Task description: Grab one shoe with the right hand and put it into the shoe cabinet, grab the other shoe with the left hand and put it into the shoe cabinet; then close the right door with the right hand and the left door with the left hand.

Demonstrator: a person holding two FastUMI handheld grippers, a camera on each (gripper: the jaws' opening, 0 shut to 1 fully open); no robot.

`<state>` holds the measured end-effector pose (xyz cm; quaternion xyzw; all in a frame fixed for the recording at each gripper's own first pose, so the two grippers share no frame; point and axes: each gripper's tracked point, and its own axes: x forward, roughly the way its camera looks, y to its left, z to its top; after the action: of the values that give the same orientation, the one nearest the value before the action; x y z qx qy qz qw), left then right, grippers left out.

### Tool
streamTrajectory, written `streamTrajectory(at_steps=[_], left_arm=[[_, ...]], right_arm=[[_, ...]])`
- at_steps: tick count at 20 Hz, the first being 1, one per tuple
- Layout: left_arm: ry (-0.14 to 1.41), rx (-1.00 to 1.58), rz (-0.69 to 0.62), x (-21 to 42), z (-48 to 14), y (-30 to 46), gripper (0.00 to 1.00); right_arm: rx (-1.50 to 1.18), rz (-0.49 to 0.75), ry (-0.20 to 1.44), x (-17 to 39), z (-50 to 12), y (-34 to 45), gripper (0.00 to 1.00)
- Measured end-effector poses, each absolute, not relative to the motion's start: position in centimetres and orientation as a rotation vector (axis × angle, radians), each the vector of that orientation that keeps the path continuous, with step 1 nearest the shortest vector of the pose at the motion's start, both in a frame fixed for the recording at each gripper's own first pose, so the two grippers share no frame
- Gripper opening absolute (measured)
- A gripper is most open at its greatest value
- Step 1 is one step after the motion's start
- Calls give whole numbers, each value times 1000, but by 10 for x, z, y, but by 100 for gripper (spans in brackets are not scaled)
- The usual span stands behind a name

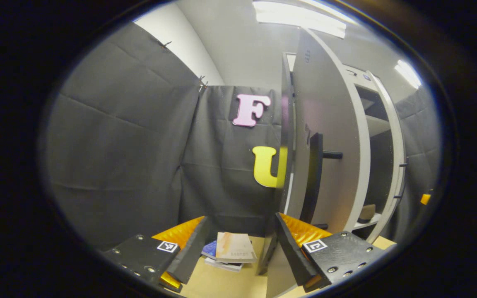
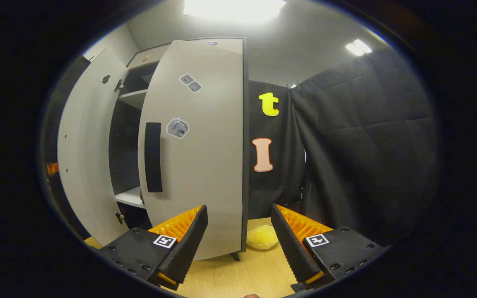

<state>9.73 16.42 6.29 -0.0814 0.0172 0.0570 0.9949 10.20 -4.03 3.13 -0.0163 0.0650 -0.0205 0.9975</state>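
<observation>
1. Two tall pale-grey flat-panel cabinet doors are the things to handle now: the left door [image 1: 321, 136] stands right of centre in the left gripper view, seen almost edge-on, and the right door [image 2: 197, 149] fills the centre-left of the right gripper view, partly swung over the opening.
2. One shoe, a small beige shape [image 1: 367, 212], sits on a white lower shelf [image 1: 364, 225] of the shoe cabinet [image 1: 381, 136], at the lower right of the left gripper view; I cannot make out the other.
3. Left gripper [image 1: 238, 248]: jaws spread, nothing between them, the left door's edge just above its right finger.
4. Right gripper [image 2: 238, 242]: jaws spread and empty, low in the frame, near the right door's bottom edge.
5. Handling, as I judge it: each door is a stiff, smooth board on hinges, light to swing but slippery to pinch. The black vertical bar handle [image 2: 153, 157] on the right door and its twin [image 1: 314, 178] on the left door offer the surest purchase; otherwise a flat push near the free edge should do.
6. A soft yellow lump [image 2: 262, 237] lies on the light wooden floor [image 2: 238, 273] just beside the right door's corner.
</observation>
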Motion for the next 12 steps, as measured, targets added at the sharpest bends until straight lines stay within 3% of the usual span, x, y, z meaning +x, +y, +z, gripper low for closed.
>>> streamTrajectory(at_steps=[3,5,6,8,10,12], left_arm=[[28,-169,74,99,63,133,95],[23,-179,57,100,65,117,97],[22,-184,50,100,65,112,96],[23,-194,34,104,63,96,94],[21,-204,20,108,65,80,92],[20,-208,11,115,65,63,90]], right_arm=[[-29,-32,134,102,29,-45,93],[-32,-30,136,100,28,-51,97],[-35,-28,138,98,28,-53,93],[-42,-32,139,95,28,-61,97],[-43,-36,143,90,27,-71,93],[-38,-37,154,87,23,-79,97]])
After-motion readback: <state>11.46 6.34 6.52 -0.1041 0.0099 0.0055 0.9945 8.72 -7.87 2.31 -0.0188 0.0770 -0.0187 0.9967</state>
